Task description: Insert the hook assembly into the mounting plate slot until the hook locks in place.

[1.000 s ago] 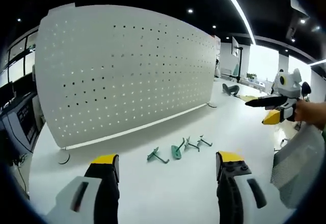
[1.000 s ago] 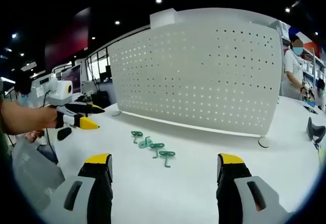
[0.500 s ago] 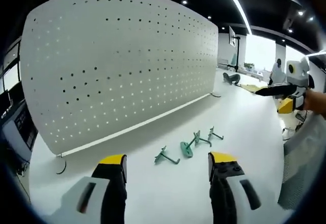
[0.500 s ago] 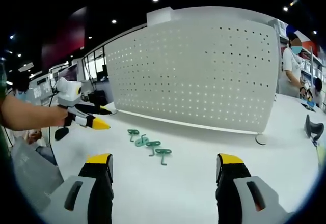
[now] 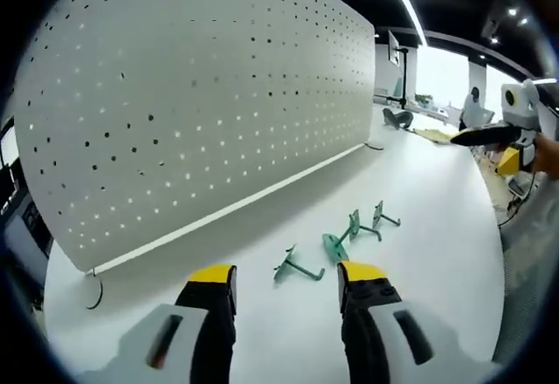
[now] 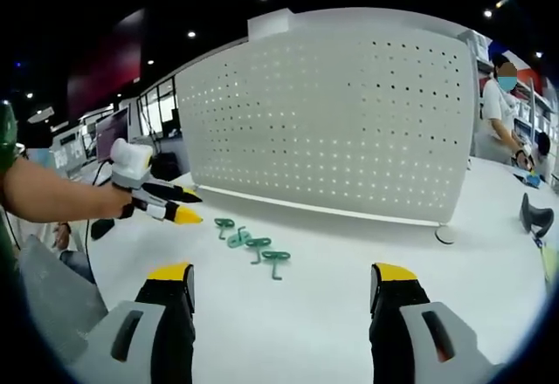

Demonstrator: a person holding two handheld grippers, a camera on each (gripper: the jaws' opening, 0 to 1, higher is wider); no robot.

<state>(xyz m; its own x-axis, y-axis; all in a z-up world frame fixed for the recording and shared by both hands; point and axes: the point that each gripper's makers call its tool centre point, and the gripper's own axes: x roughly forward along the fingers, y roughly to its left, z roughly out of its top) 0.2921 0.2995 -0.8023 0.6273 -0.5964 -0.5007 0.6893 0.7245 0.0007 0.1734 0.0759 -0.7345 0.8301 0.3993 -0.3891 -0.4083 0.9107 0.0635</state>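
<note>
Four small green hooks lie in a loose row on the white table [image 5: 419, 183], just in front of the upright white pegboard [image 5: 201, 96] that serves as the mounting plate. In the left gripper view the nearest hook [image 5: 297, 268] sits just ahead of the left tool [image 5: 286, 281], whose yellow-tipped jaws stand partly open with nothing between them. In the right gripper view the same hooks [image 6: 253, 243] lie well ahead of the right tool [image 6: 278, 277], which is wide open and empty. The hooks look light, rigid and thin, probably coated wire on a small flat base, so they may slide or spin on the smooth table when nudged. The best hold is likely across the straight shank or the flat base, leaving the insertion prongs free to enter the pegboard holes.
</note>
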